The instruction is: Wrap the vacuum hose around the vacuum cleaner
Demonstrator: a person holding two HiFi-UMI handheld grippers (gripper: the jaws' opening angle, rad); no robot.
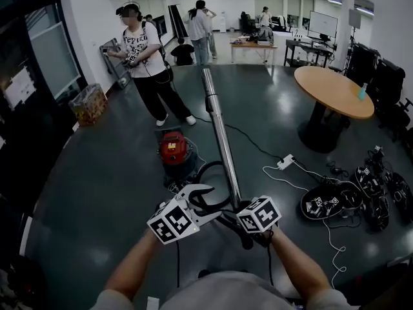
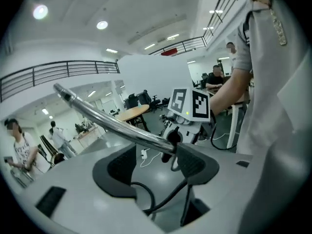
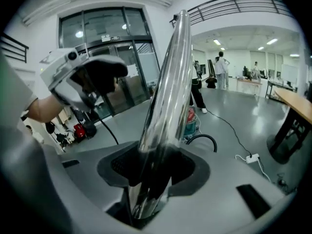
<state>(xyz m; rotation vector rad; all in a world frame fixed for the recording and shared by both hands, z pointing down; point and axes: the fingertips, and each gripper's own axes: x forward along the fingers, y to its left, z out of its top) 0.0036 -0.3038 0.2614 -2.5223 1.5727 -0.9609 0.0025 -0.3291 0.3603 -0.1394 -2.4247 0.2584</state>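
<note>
While right hand-held gripper [image 3: 155, 165] clamps wand [image 3: 168, 82], left hand-held gripper [image 2: 156, 162] released; hose [image 3: 201, 136] mostly hidden.

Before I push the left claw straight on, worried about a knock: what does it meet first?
Probably the metal tube, crossing right before the open left claw; the right claw gripping it lies just beyond, though depth is unclear.

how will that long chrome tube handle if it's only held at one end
Likely stiff: the chrome tube runs straight out from the right gripper. Its polished, round surface may slip or twist in the grip. Gripped near one end, it probably feels tip-heavy.
</note>
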